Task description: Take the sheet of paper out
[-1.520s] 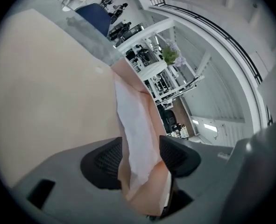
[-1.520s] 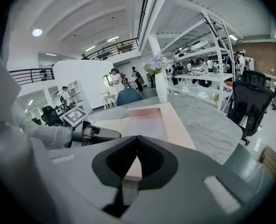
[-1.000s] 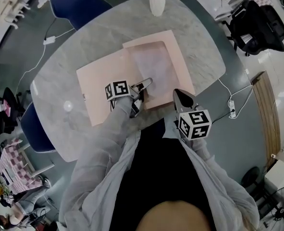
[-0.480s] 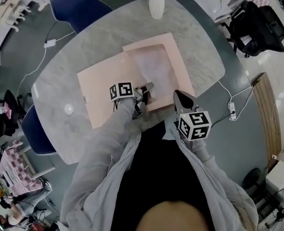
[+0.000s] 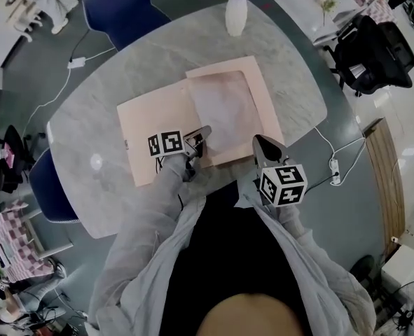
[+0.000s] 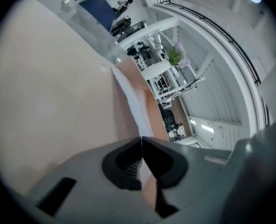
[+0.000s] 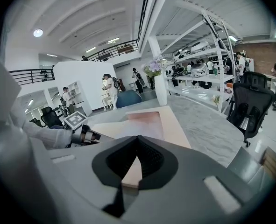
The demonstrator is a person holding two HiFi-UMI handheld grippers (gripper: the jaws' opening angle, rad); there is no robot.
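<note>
- We take the table (image 5: 115,82) for grey veined stone — smooth, with a soft sheen.
- The folder (image 5: 150,121) looks to us like peach card, matt and even.
- The sheet of paper (image 5: 224,107) is pale, thin and matt.
- The vase (image 5: 236,16) seems white glazed ceramic — glossy.
- The left gripper (image 6: 141,139) looks like matt grey plastic, with ribbed pads (image 6: 130,168).
- The sleeve (image 5: 150,215) is grey cloth, creased.

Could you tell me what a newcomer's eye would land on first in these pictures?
The open pink folder lies in the middle of the grey marble table, a pale sheet of paper in its right half. At its near side, the left gripper is shut on the sheet's edge and the right gripper on the folder's edge. A white vase of purple flowers stands at the far rim.
</note>
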